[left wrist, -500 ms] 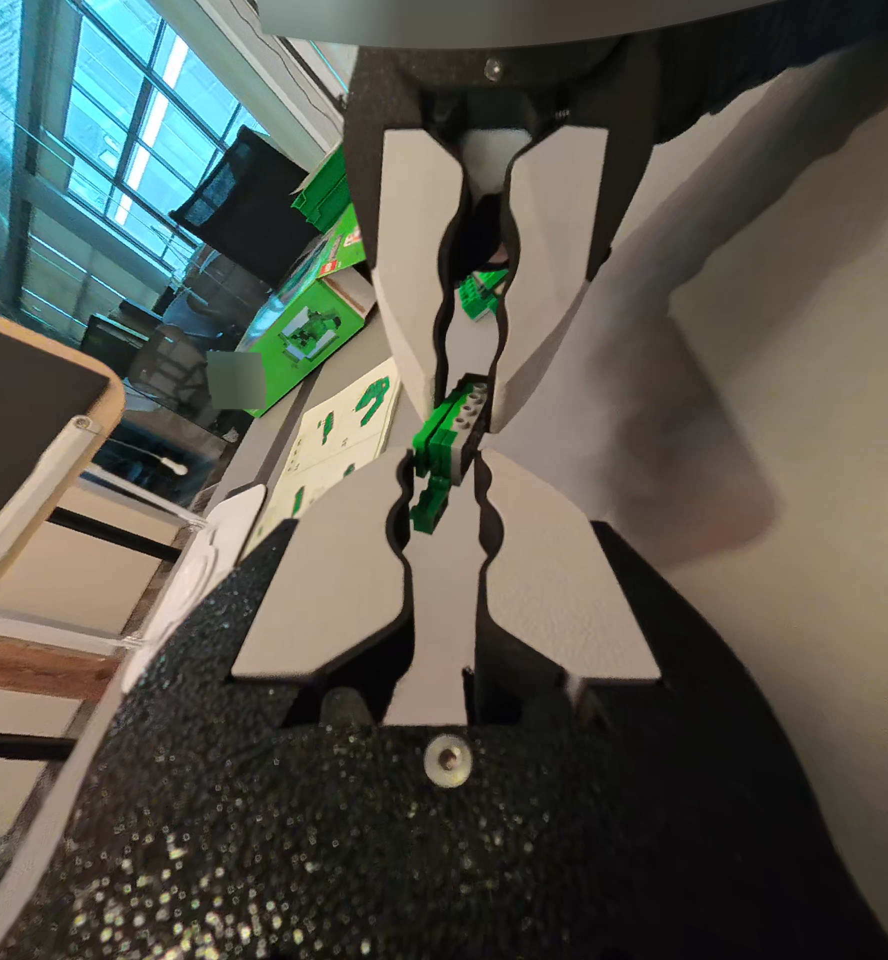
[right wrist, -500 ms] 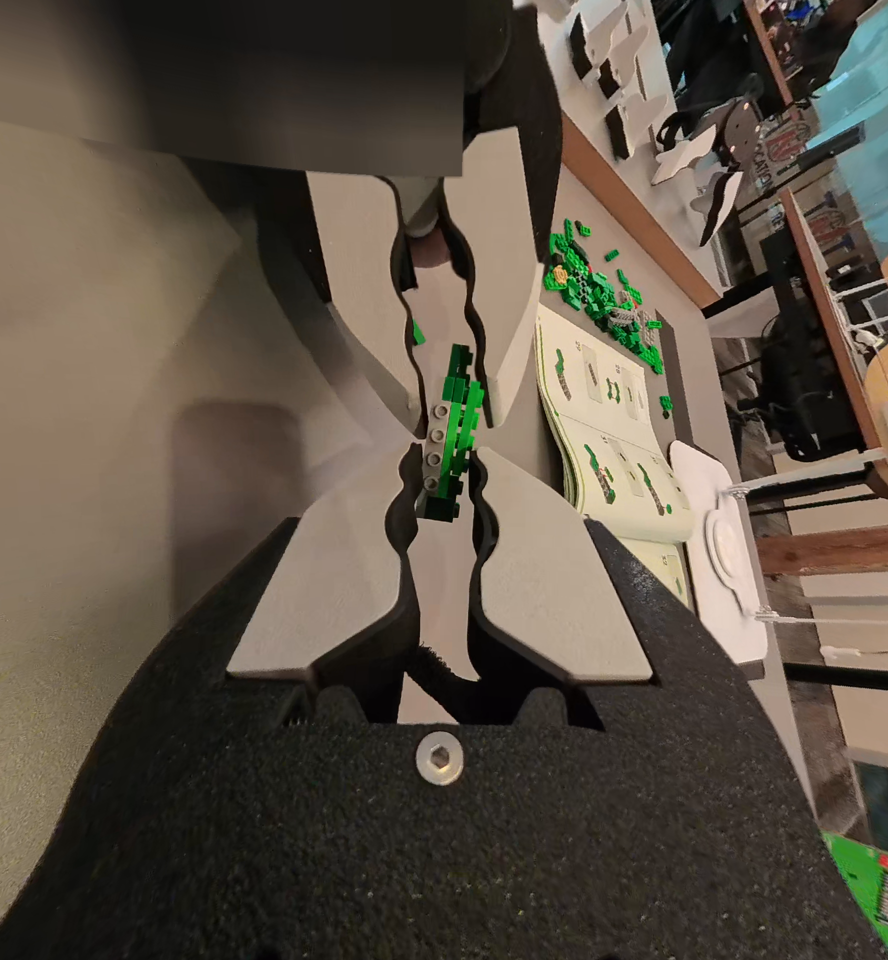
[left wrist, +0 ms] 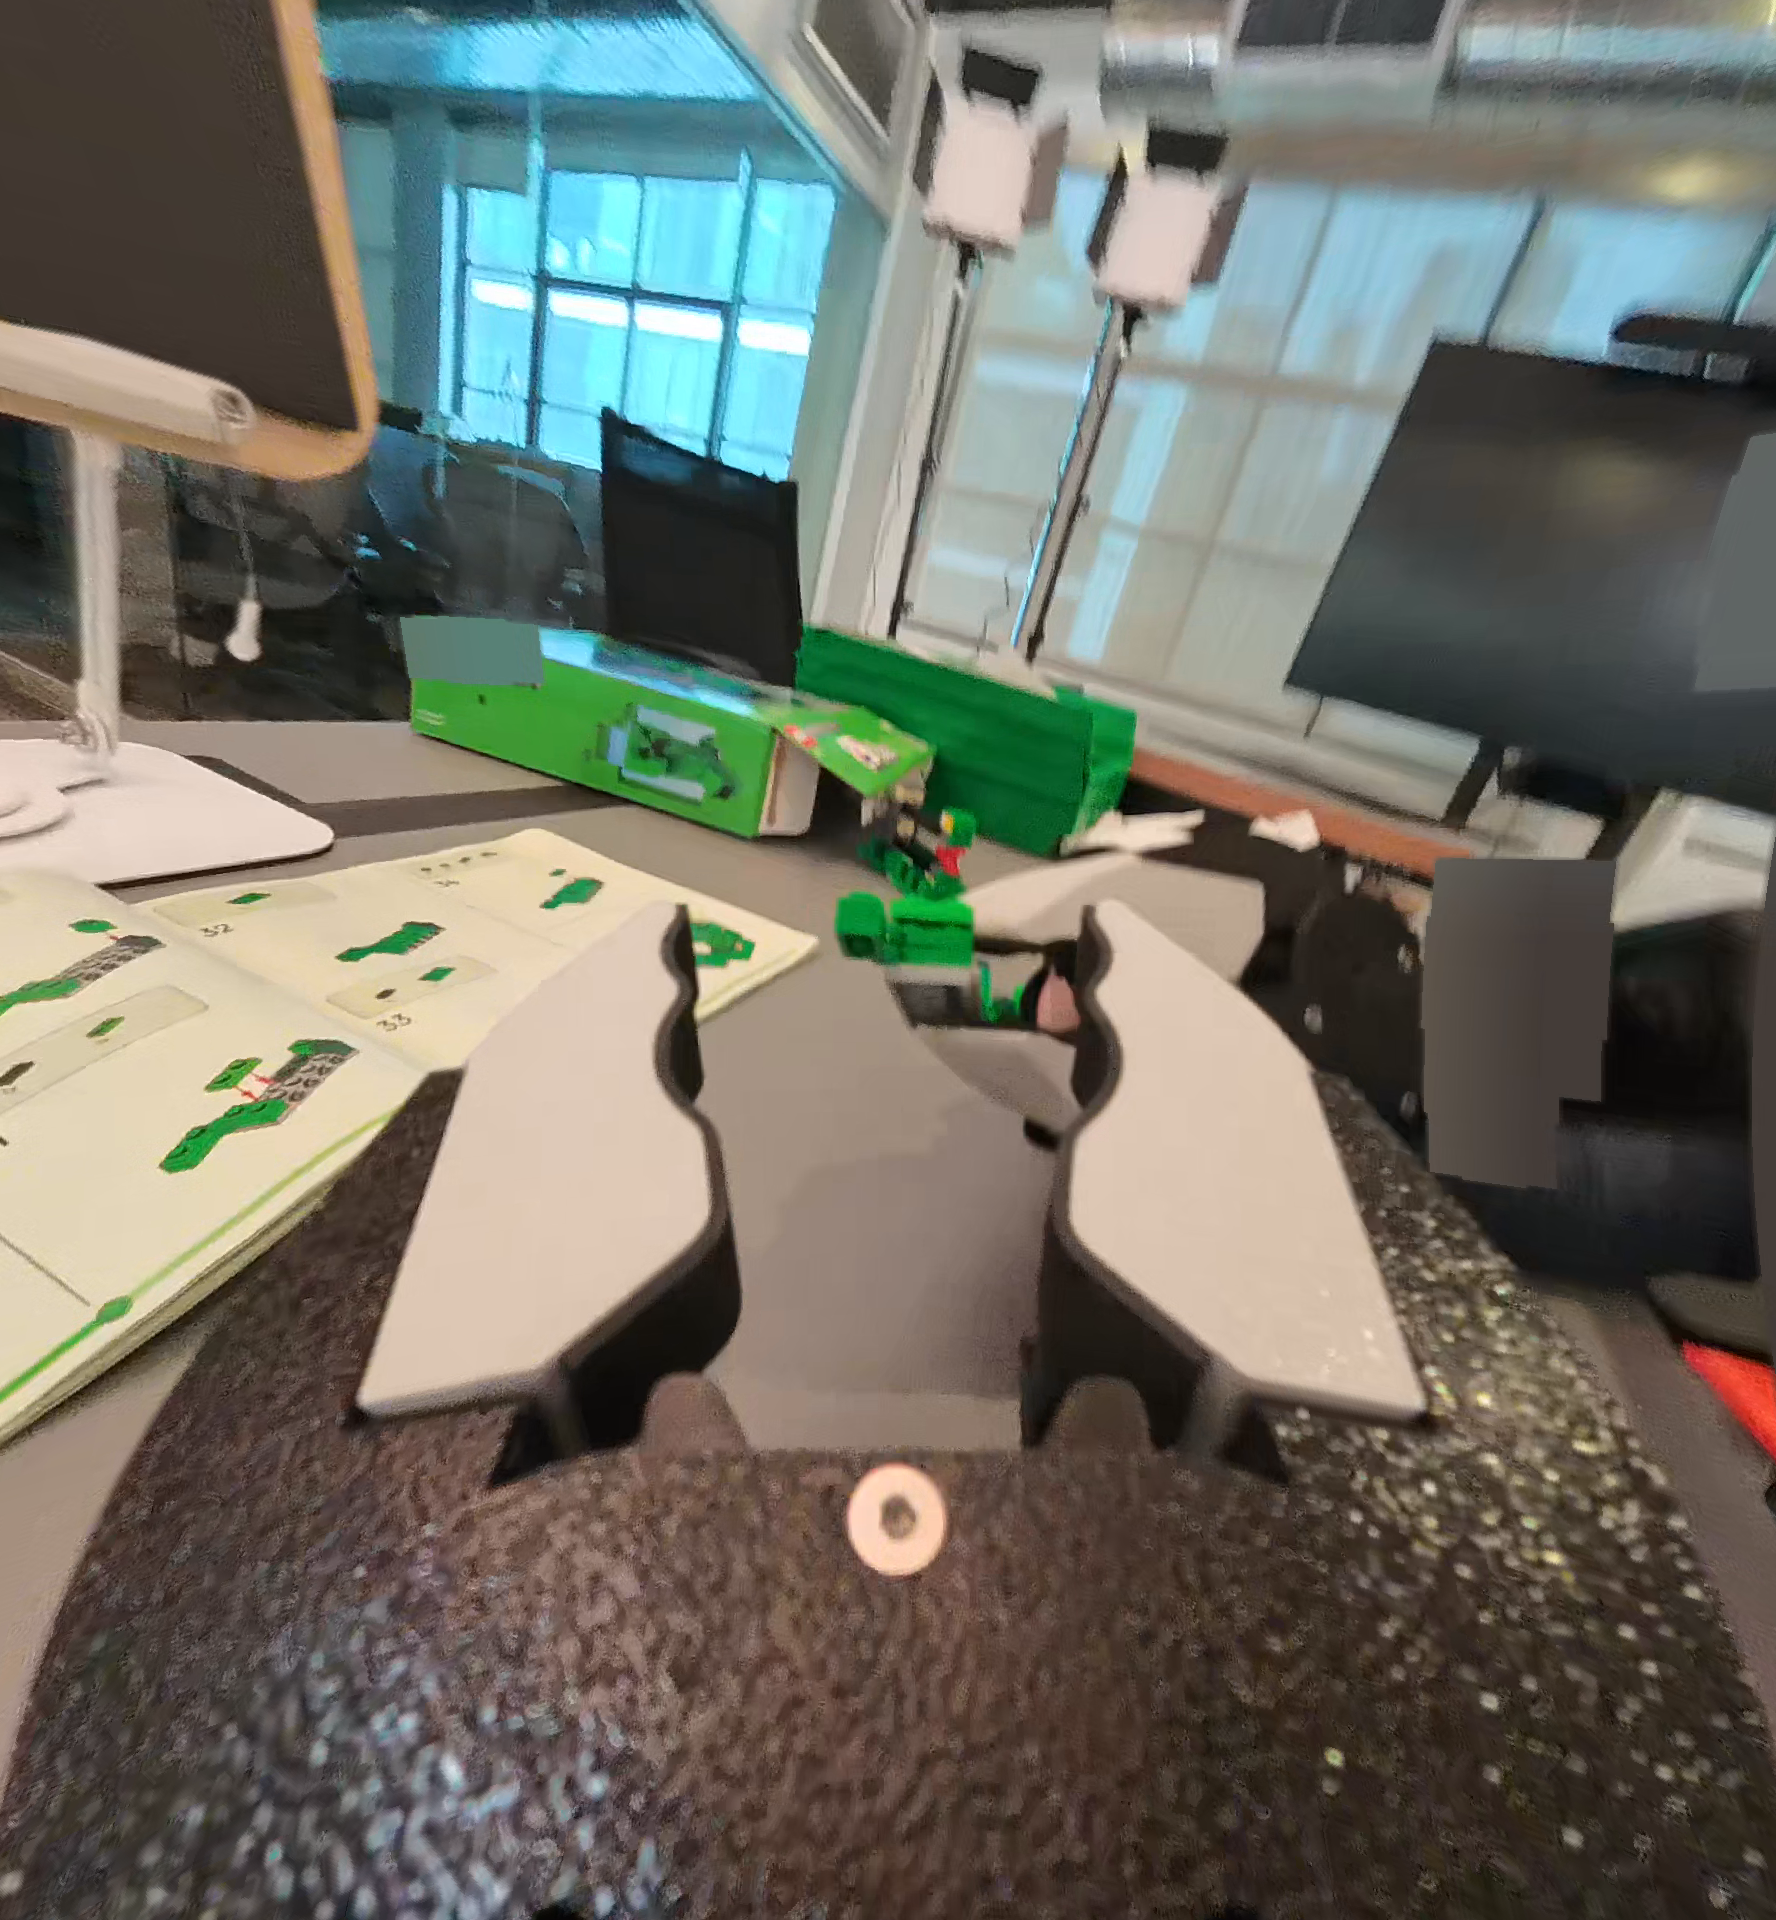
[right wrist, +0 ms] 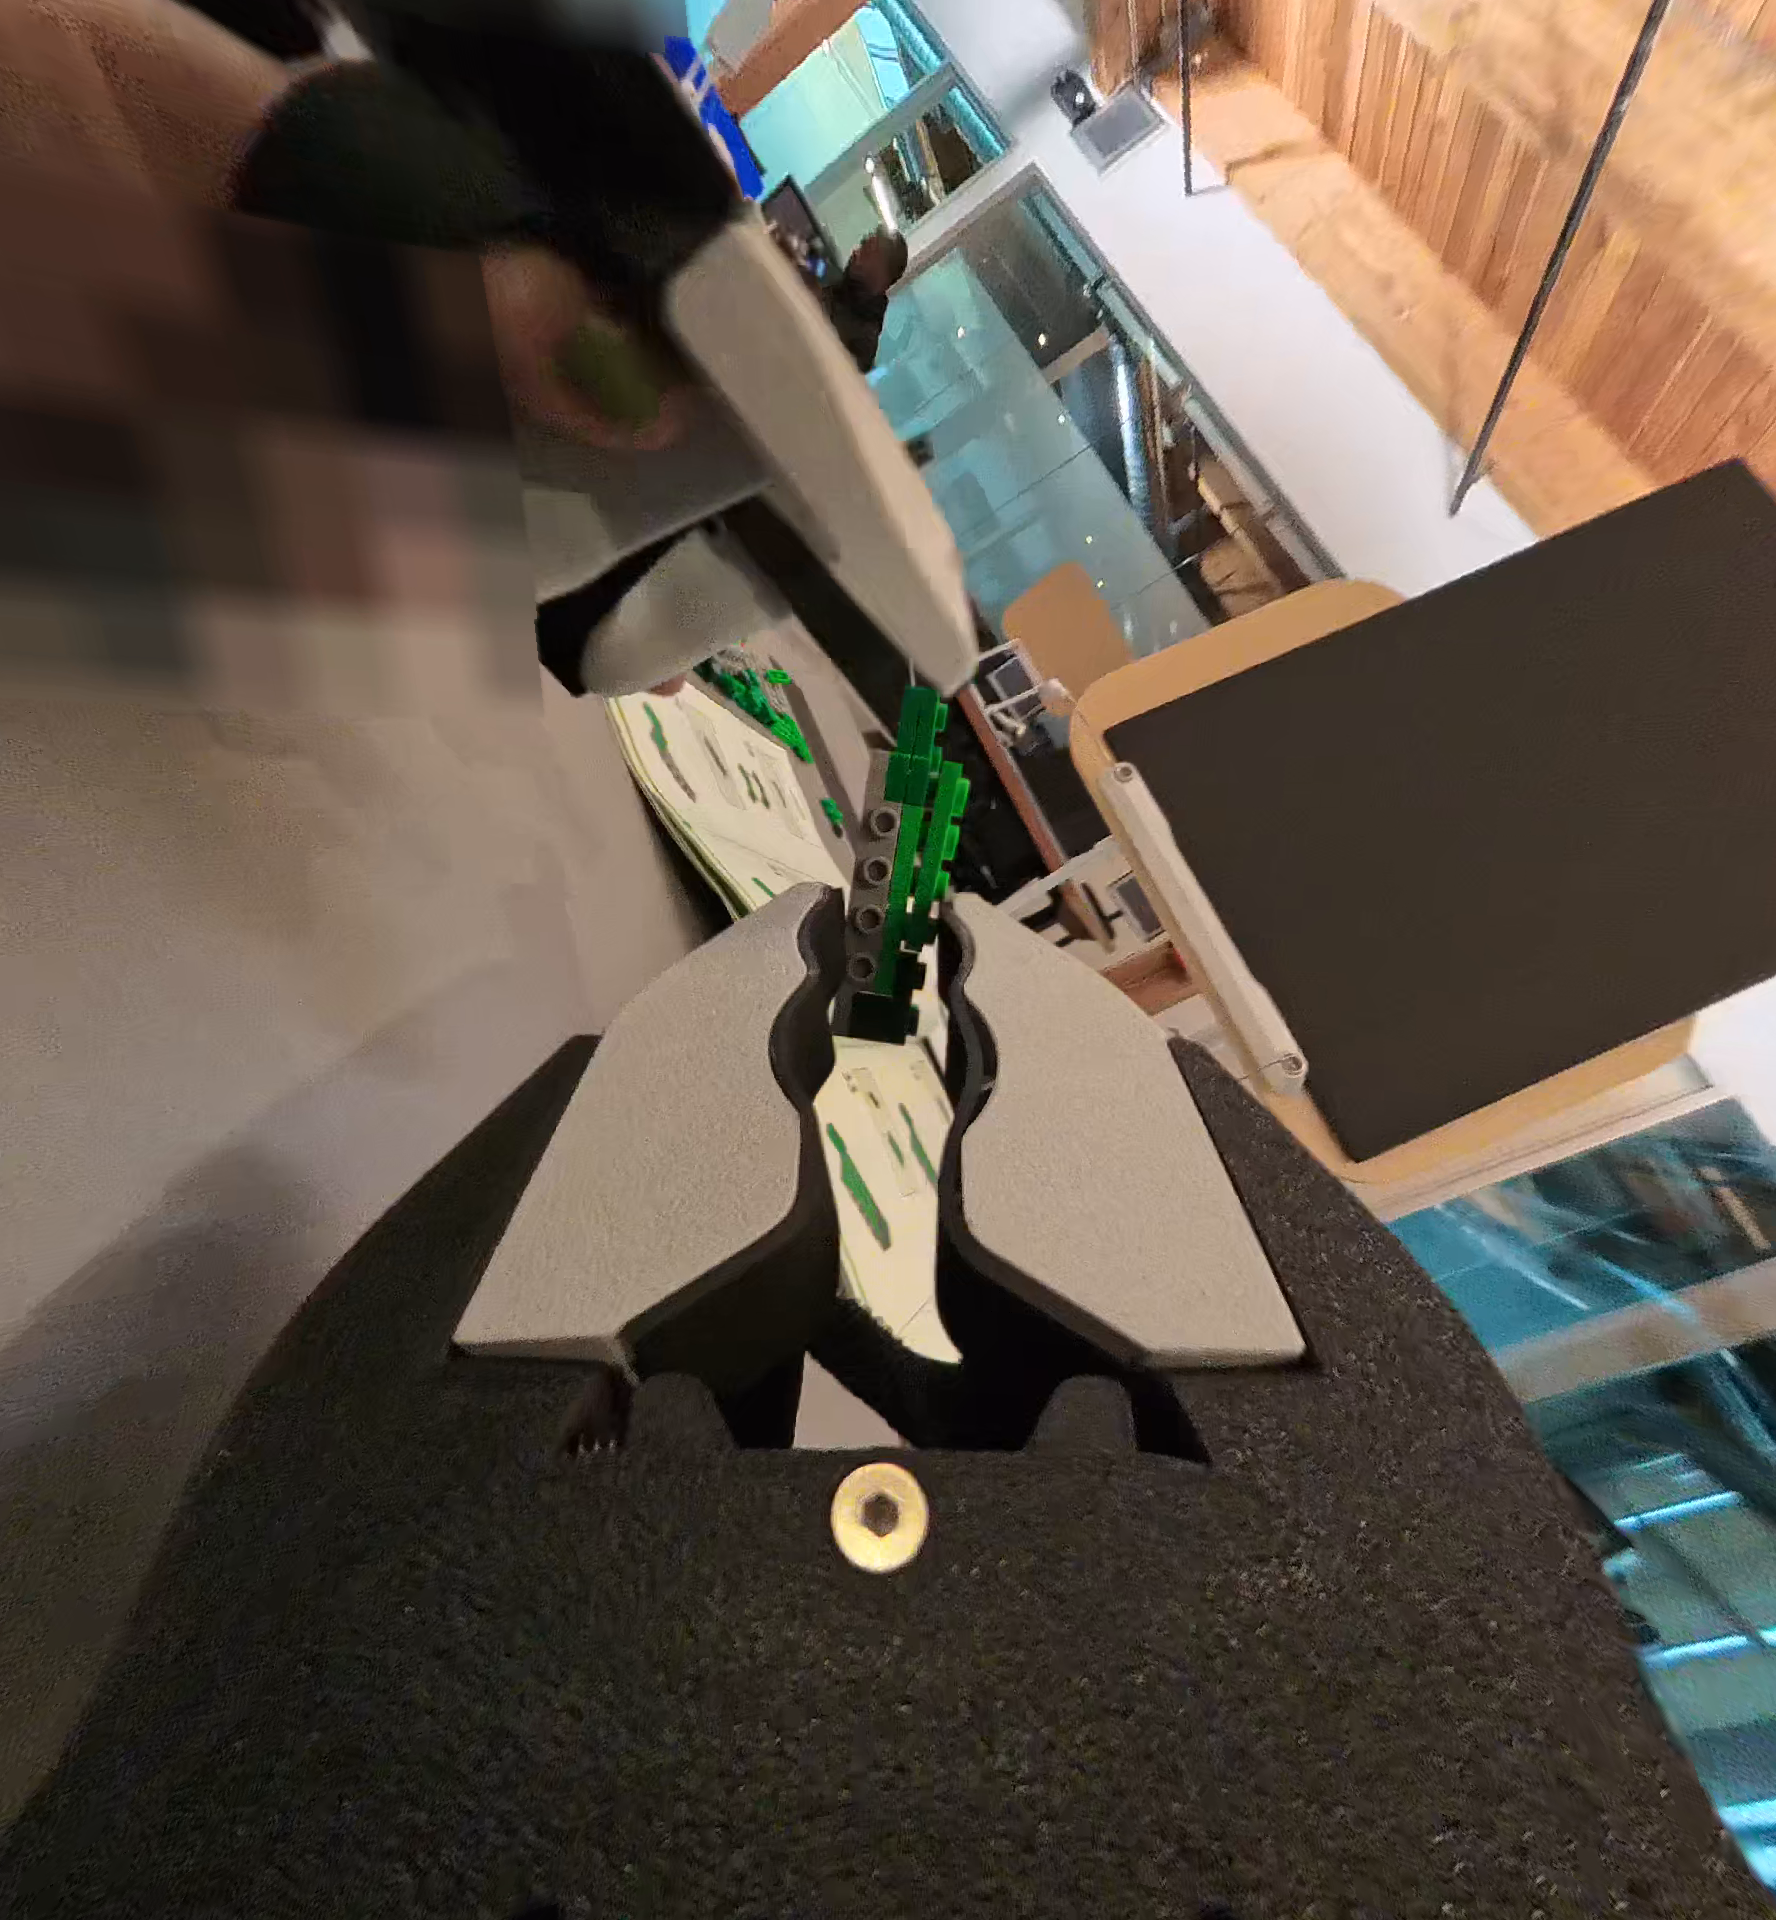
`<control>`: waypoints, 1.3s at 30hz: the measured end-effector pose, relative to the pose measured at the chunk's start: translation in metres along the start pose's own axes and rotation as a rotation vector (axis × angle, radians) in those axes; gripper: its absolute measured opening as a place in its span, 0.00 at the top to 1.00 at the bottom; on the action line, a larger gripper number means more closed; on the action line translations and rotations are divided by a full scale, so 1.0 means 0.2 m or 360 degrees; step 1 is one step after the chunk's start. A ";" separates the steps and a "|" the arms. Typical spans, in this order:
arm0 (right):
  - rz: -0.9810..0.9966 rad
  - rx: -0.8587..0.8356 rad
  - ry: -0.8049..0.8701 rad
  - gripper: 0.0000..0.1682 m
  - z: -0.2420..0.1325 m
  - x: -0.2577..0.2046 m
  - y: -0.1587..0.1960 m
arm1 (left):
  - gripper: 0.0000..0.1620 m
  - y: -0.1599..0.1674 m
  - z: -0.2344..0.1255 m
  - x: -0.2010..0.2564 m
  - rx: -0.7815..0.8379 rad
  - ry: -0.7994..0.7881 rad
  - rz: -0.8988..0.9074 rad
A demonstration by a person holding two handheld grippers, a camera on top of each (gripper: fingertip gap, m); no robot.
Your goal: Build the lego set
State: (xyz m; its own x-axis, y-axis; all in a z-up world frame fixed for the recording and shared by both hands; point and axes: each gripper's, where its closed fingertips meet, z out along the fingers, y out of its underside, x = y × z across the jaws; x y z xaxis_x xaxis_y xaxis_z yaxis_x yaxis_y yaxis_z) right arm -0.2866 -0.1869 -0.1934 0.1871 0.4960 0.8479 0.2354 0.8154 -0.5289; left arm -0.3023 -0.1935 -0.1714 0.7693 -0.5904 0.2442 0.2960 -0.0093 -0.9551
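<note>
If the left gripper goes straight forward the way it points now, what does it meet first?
Probably the green brick assembly held in the right gripper, which lies just beyond the left gripper and its open jaws. Depth is unclear in this blurred view, so it could pass slightly beside it.

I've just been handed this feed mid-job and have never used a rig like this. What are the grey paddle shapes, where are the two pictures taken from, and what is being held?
There is no robot arm here: a person carries a two-finger gripper in each hand, and a camera on each looks forward along its grey fingers.

In the left wrist view, the left gripper stands open and empty above a grey table. On the table lie an open instruction booklet, a green box and a small green build.

In the right wrist view, the right gripper is tilted sideways and shut on a green and grey lego assembly. The grey finger above it belongs to the left gripper.
</note>
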 end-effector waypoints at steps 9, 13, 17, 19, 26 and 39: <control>0.0128 0.0008 0.0129 0.90 0.07 0.14 0.13 | 0.56 -0.07 0.07 -0.16 0.0162 -0.0059 0.0000; 0.0230 0.0010 0.0151 0.90 0.07 0.17 0.15 | 0.58 -0.09 0.14 -0.22 0.0184 -0.0023 0.0019; 0.0295 0.0027 0.0176 0.90 0.06 0.20 0.15 | 0.62 -0.07 0.19 -0.22 0.0141 0.0072 -0.0020; 0.0306 0.0033 0.0168 0.90 0.06 0.20 0.15 | 0.62 -0.07 0.18 -0.19 0.0142 0.0135 -0.0047; 0.0225 0.0020 0.0116 0.90 0.07 0.16 0.15 | 0.63 -0.02 0.18 -0.12 0.0044 0.0194 -0.0130; 0.0111 0.0046 0.0074 0.90 0.07 0.11 0.11 | 0.74 0.02 0.20 -0.06 -0.0031 0.0268 -0.0156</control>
State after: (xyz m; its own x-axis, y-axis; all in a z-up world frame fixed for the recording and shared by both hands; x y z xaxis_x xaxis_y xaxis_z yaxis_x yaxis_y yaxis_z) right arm -0.2917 -0.1542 -0.1850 0.2460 0.5380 0.8062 0.1928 0.7880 -0.5847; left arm -0.2887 -0.1539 -0.1708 0.6310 -0.7128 0.3063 0.3525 -0.0883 -0.9316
